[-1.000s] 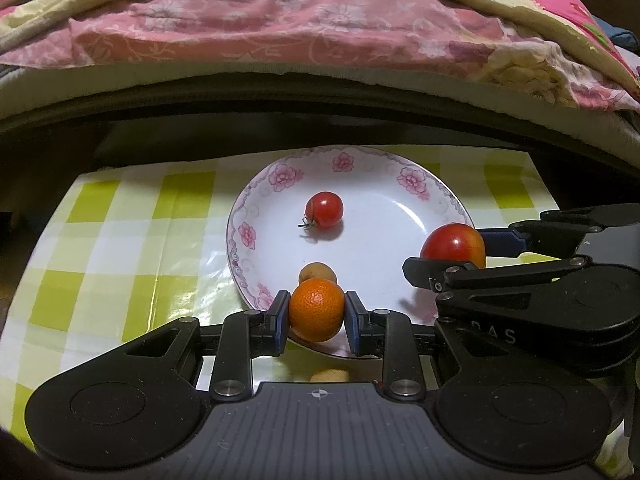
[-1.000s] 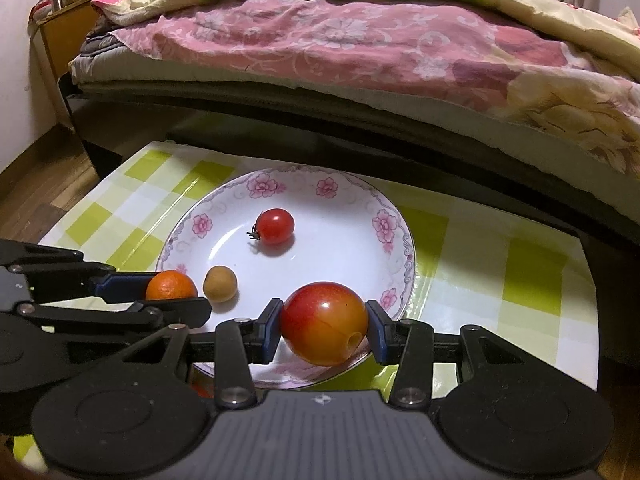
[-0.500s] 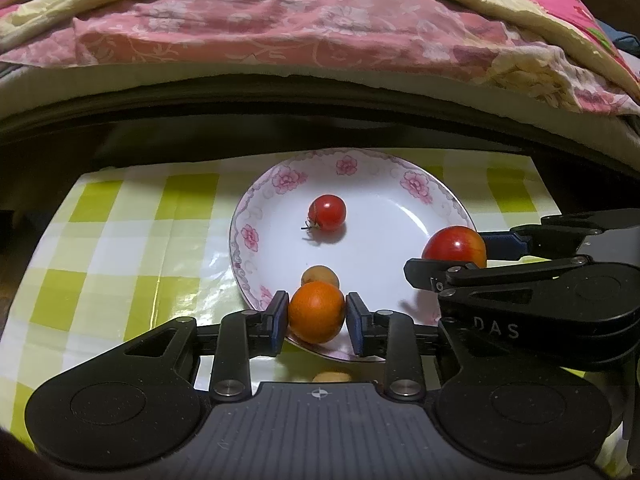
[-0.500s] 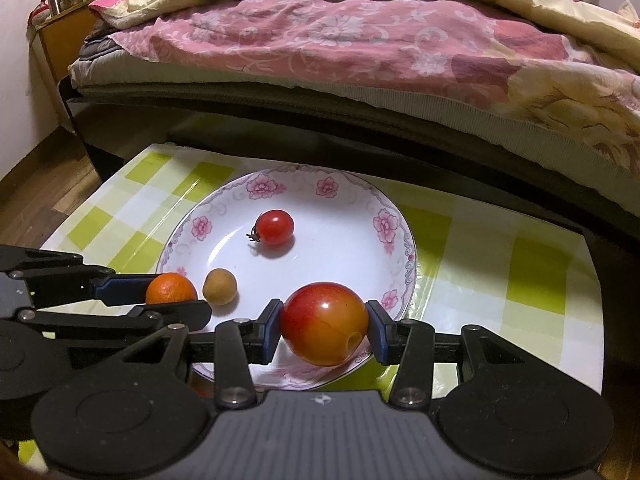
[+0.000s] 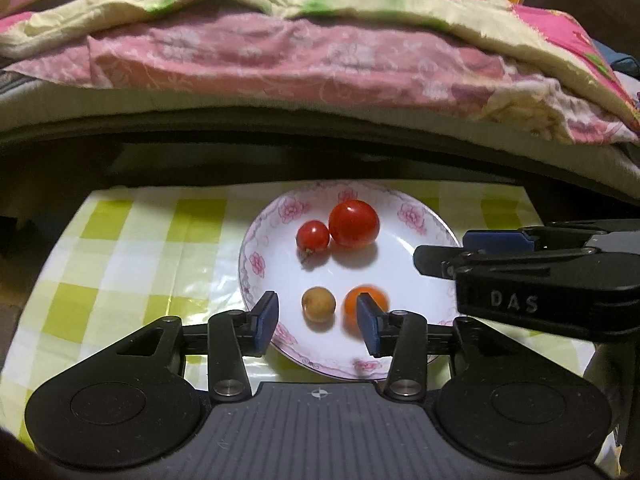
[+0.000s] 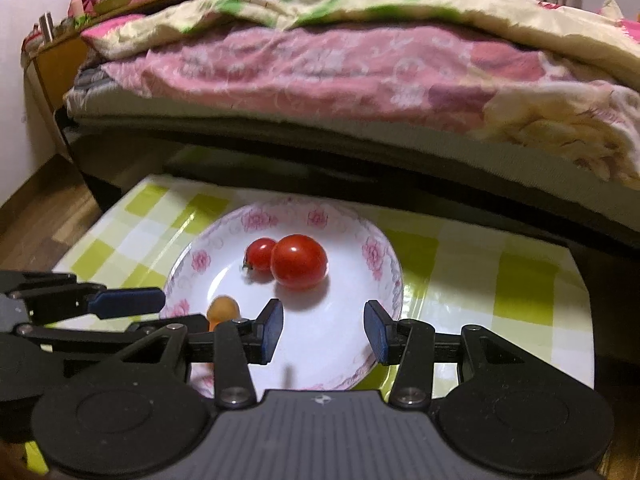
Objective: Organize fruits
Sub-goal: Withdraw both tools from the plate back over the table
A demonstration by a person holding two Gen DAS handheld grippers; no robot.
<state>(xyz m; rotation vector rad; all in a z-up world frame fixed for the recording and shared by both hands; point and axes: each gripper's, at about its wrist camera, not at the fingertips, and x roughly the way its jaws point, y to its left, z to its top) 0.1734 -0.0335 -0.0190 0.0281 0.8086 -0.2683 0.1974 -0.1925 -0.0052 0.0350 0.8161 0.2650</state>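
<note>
Four round fruits, none with a clear long axis, lie on the flowered plate (image 5: 256, 276): the orange (image 5: 367, 304) beyond the left tongs' (image 5: 316, 320) right pad, the small tan fruit (image 5: 318, 305) ahead between its pads. The small tomato (image 5: 313, 235), stem toward the tongs, touches the large red fruit (image 6: 299, 262) ahead of the right tongs (image 6: 323, 330). Left tongs are opening, right tongs spread; both hold nothing.

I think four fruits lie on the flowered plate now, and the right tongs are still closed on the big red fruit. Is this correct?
Not quite. Four fruits do lie on the flowered plate, but the right tongs are open and empty. The big red fruit lies free on the plate beside the small tomato, ahead of the pads. The right wrist view shows it.
</note>
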